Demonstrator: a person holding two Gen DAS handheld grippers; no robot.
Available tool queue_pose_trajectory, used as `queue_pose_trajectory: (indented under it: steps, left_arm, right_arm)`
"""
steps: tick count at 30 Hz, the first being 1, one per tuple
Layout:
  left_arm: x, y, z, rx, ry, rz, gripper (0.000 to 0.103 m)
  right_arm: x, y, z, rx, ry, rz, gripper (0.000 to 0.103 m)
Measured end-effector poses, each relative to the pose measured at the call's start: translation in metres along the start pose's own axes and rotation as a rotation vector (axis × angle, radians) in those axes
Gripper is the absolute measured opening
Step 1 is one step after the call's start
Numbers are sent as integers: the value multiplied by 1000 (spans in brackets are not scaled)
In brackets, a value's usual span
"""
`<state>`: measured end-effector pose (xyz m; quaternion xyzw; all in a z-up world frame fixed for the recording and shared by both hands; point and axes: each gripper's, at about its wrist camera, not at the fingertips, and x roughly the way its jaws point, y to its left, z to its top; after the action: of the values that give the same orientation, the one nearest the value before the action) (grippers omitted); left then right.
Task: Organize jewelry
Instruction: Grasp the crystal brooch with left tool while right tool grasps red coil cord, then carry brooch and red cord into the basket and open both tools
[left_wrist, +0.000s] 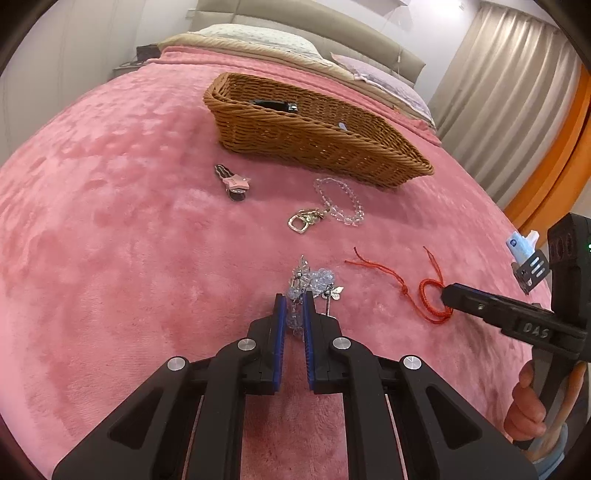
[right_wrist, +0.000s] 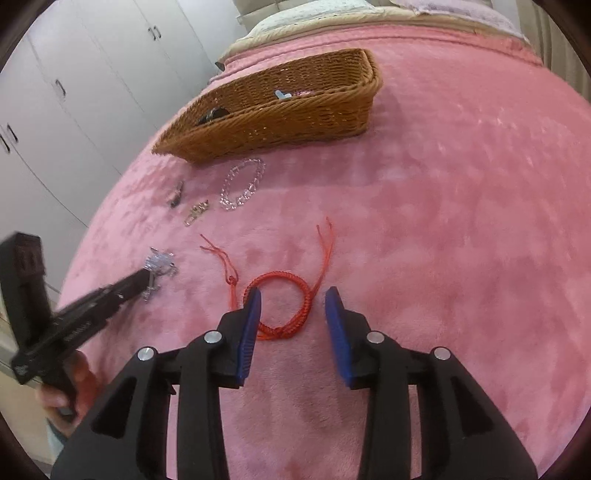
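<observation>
On the pink blanket, my left gripper is shut on a pale blue bead bracelet with silver charms; most of its beads bunch just beyond the fingertips. The right wrist view shows that gripper at the left, with the same bracelet at its tip. My right gripper stands open over a red braided cord bracelet. Its left finger covers the loop's left side, and the pads press on nothing. From the left wrist view, the right gripper sits at the red cord.
A wicker basket with a few small items inside stands farther up the bed. In front of it lie a clear bead bracelet, a gold clasp and a hair clip with a pink star. Pillows lie behind; wardrobe doors stand at the left.
</observation>
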<state>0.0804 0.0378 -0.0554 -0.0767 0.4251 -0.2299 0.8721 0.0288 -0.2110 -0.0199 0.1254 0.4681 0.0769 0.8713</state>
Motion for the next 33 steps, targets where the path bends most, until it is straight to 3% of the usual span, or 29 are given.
queue_pose_trajectory:
  steps: [8,10,11,12,13,25,33]
  left_arm:
    - [-1,3,-3,-12,-6,-50,7]
    - [-1,2,-4,-8,-8,-56,7]
    - [-2,2,-4,-6,-10,-59,7]
    - [-3,1,-4,-3,-13,-62,7]
    - [-4,1,-4,0,-14,-66,7]
    - [-14,-4,-2,29,-37,-109,7]
    - [-20,5,-1,3,-37,-133,7]
  right_arm:
    - [14,30,-5,-145,-32,-138,43]
    - [15,37,-8,-191,-40,-176,37]
    - [14,39,-9,-203,-42,-177,29]
    - [13,41,-11,-216,-42,-172,11]
    - [12,43,-13,-229,-45,-172,7]
    - [-20,50,-5,-231,-151,-158,3]
    - [-28,40,2,-195,-169,-147,3]
